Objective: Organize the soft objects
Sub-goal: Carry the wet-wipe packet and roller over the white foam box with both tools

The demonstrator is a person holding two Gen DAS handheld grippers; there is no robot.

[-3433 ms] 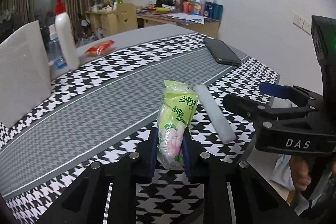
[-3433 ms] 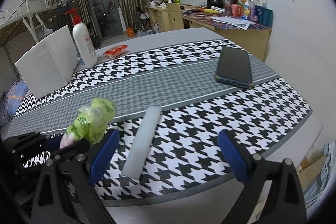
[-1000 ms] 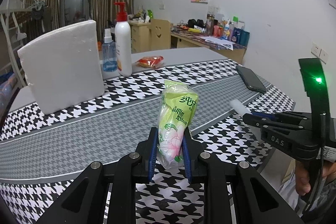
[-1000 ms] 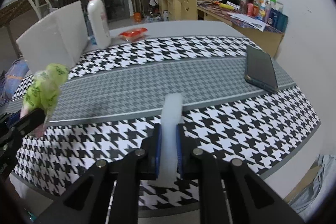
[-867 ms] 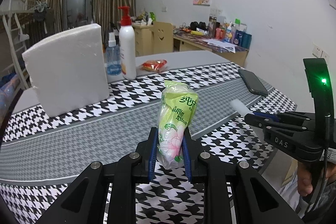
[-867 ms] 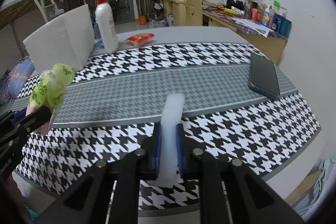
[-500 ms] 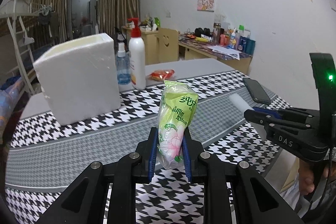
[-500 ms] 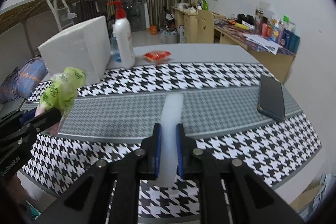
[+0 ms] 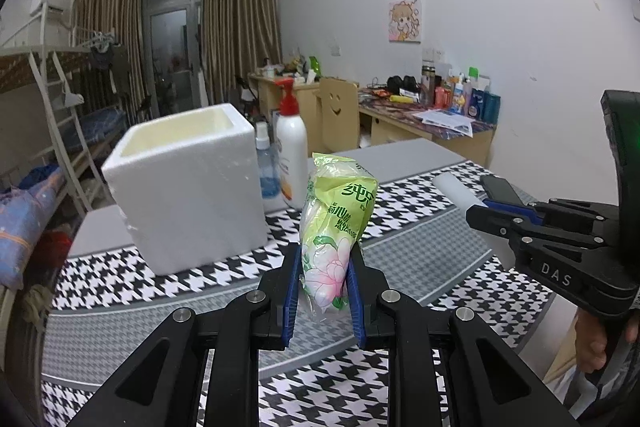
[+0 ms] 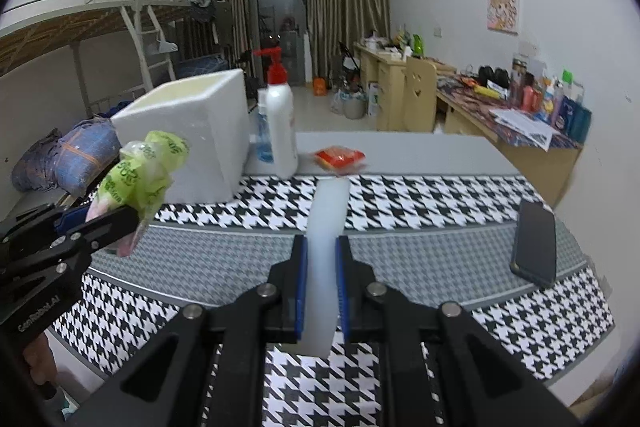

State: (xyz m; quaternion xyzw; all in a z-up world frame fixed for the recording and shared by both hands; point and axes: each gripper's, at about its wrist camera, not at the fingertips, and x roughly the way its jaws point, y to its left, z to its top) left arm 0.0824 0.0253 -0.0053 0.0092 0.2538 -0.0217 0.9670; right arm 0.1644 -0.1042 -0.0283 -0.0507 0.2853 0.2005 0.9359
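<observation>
"DAS" on right gripper; "GenRobot.AI" on left gripper; green packet: "纯".

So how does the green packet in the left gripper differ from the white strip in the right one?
The green packet is a printed, crinkly plastic pack with a pink flower; the white strip is plain and unmarked. The packet bulges wider than the left gripper's fingers above the grip; the strip is slim, flat-sided and even in width. The packet stands up; the strip runs straight ahead from the right gripper. Both are clamped and clear of the table.
</observation>
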